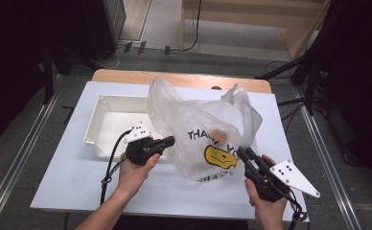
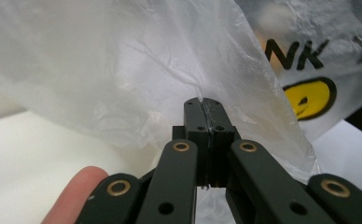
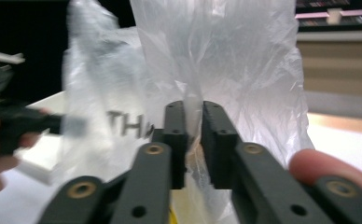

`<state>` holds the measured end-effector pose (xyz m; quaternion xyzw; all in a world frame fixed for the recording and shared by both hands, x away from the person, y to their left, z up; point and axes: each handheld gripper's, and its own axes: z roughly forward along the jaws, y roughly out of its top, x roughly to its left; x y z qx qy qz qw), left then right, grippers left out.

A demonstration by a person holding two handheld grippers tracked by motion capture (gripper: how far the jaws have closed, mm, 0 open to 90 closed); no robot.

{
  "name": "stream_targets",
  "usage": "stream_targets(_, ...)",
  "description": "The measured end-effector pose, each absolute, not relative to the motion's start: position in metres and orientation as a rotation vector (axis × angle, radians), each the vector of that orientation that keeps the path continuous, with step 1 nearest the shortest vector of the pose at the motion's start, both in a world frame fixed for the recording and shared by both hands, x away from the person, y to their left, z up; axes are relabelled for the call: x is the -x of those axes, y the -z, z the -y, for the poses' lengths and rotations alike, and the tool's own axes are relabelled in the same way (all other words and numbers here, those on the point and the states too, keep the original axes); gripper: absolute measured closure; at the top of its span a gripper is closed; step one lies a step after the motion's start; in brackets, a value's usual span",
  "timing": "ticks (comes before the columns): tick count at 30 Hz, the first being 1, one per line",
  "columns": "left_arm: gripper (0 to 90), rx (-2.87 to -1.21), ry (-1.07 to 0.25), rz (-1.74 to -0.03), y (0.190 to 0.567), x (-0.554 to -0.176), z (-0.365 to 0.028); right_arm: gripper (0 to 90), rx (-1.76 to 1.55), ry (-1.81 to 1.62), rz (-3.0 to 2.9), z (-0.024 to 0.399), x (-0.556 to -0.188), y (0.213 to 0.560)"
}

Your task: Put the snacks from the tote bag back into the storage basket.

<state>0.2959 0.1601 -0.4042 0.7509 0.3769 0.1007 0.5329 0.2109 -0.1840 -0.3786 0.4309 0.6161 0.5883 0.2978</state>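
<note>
Both tools grip the plastic bag [image 1: 208, 134] standing on the worktop [image 1: 69, 182]: left tool [image 2: 202, 105] clamped tight, right tool [image 3: 194, 116] nipping a fold. Pull the sides apart gently, evenly.

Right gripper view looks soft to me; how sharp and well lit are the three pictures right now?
Right gripper view: plastic bag and the far left tongs smeared, its own right tongs crisper. Left gripper view: left tongs sharp, smiley print out of focus. High view: evenly lit table, white tray slightly washed out, surroundings dark.
</note>
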Motion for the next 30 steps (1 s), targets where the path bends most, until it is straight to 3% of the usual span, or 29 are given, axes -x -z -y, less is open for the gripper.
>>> stream_targets(18,90.0,-1.789,-0.228,-0.967,0.417,-0.278,-0.187,89.8,-1.451,-1.467,-1.696,0.184,-0.273,0.433)
stream_targets(22,67.5,-1.692,-0.266,-0.95,0.407,-0.273,-0.196,90.0,-1.435,-1.477,-1.701,0.182,-0.276,0.433)
stream_targets(29,20.6,-1.52,-0.341,-1.038,0.388,-0.268,-0.207,90.0,-1.409,-1.457,-1.745,0.176,-0.276,0.439)
stream_targets(30,18.9,-1.503,-0.338,-1.032,0.387,-0.268,-0.207,90.0,-1.404,-1.456,-1.75,0.175,-0.276,0.439)
